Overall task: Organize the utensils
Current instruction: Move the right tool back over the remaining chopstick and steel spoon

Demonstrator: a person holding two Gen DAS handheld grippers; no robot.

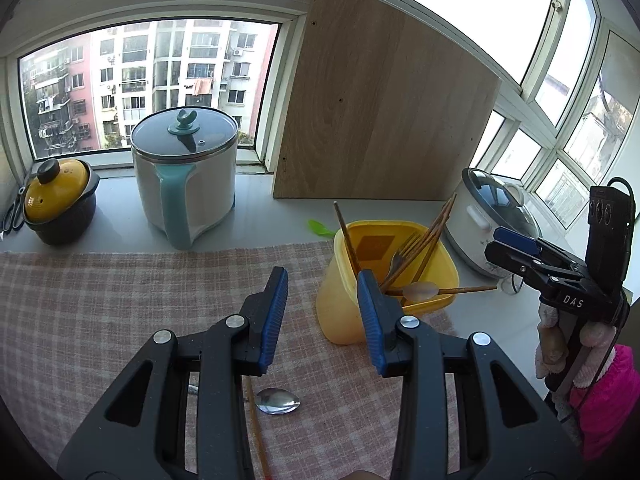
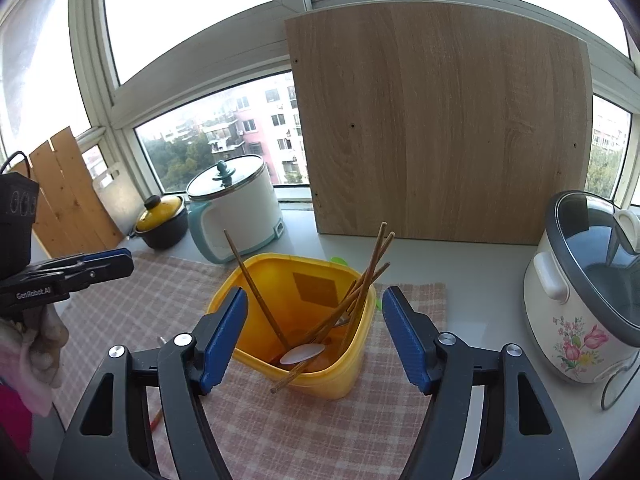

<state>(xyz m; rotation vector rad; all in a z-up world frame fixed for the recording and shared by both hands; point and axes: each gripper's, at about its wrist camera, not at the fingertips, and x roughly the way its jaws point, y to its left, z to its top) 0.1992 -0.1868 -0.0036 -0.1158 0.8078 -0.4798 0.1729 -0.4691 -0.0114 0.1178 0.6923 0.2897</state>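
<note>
yellow tub (image 2: 340, 376), pink checked cloth (image 1: 100, 300), perhaps translucent spoon (image 2: 302, 354)

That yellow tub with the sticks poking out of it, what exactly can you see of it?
The yellow tub looks like glossy plastic, squarish with rounded corners, open-topped and upright, with a darker square patch on its inner wall. It stands on the checked cloth near the cloth's far edge. Inside lean several wooden chopsticks, a metal fork and a pale spoon, and one chopstick lies across the rim. Neither gripper touches it.
</note>
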